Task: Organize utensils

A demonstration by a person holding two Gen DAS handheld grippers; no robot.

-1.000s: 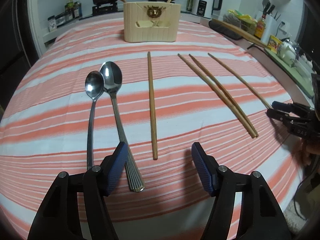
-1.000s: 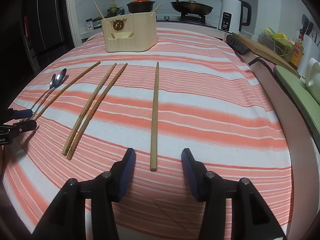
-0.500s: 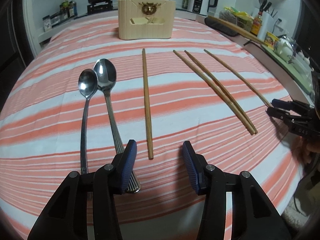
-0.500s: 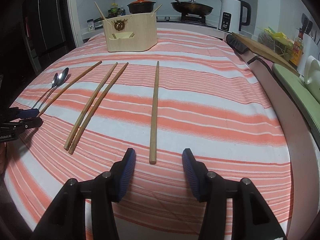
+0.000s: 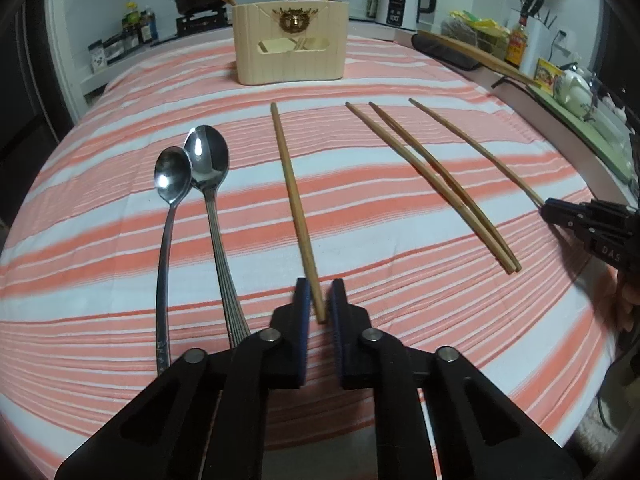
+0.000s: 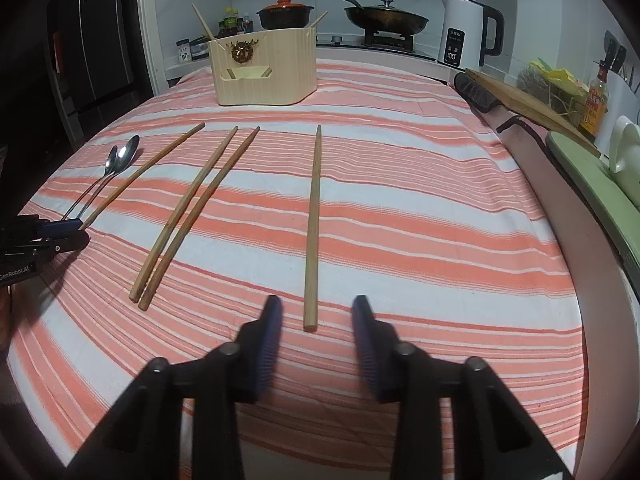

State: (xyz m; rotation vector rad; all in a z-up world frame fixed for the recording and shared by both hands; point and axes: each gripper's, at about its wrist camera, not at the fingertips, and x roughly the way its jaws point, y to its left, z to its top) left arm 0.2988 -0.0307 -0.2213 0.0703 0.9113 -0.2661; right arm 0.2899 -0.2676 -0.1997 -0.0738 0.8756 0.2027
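The near end of the leftmost chopstick (image 5: 295, 208) is pinched between the blue pads of the left gripper (image 5: 320, 286), whose jaws have just been closing and are now pressed nearly together on it. The rest of that chopstick lies flat on the striped tablecloth (image 5: 400, 240), pointing away towards the utensil holder (image 5: 288, 60).

Just to its left, a small spoon (image 5: 172, 184) and a large spoon (image 5: 208, 164) are laid side by side, bowls at the far end and close together.

To its right, a pair of chopsticks (image 5: 432, 188) is laid with the near ends touching and the far ends slightly apart. Beyond these, the rightmost chopstick (image 6: 312, 224) lies alone, well apart from the pair.

Its near end is flanked by the right gripper (image 6: 317, 302). The jaws have just been closing (they are blurred in the right wrist view) but are seen spread on either side of the stick, with neither pad touching it.

The cream holder stands upright at the far end of the cloth, with two chopsticks leaning out of its top. Behind it, a covered pot (image 6: 285, 14), a lidded pan (image 6: 386, 20) and a white kettle (image 6: 460, 36) are ranged along the counter.
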